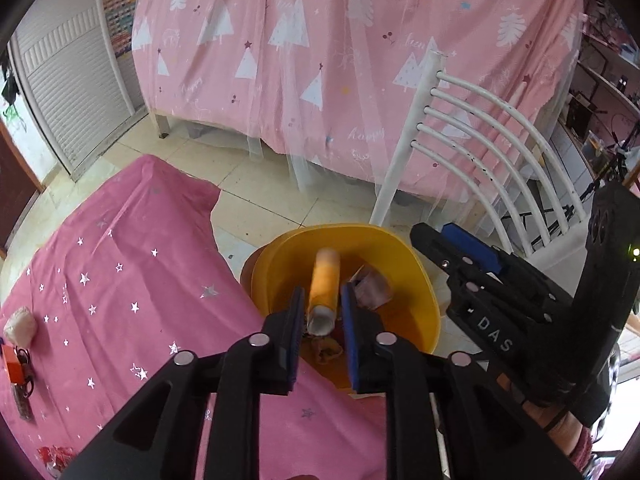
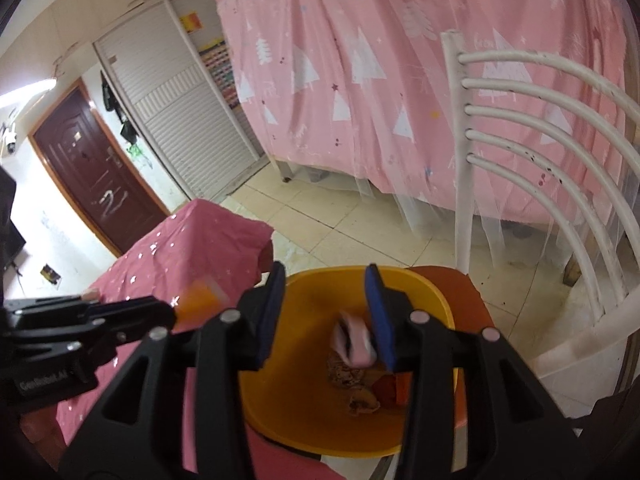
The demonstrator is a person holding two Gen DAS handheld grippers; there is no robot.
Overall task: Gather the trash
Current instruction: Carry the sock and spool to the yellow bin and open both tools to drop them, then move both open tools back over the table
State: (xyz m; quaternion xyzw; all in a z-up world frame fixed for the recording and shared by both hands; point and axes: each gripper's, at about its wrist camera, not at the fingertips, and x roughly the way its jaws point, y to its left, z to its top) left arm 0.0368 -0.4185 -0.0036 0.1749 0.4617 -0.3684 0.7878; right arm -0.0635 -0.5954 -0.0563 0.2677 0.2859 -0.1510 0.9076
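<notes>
1. Over the yellow bin (image 1: 404, 256), which stands on a red stool beside the pink table (image 1: 120, 280), both grippers hang close together.
2. Left gripper (image 1: 320, 312): its blue pads stand a little apart with an orange tube (image 1: 324, 292) between them. The tube looks blurred; whether the pads press it or have let go I cannot tell.
3. The tube's long axis runs straight ahead along the fingers, its white open end nearest the camera, its far end pointing into the bin.
4. Right gripper (image 2: 328, 312): jaws spread, not pressing anything. A pink crumpled wrapper (image 2: 354, 340) shows blurred between them, near the right pad, apparently dropping into the bin.
5. Inside the bin lie brown scraps (image 2: 360, 396) and something red.
6. The tube lies directly above the bin's near side, so, in my judgement, the left hand needs only to widen its jaws.
7. More items wait at the table's left edge: a pale wad (image 1: 20, 324) and an orange object (image 1: 16, 368).
8. A white chair (image 1: 472, 120) stands behind the bin.
</notes>
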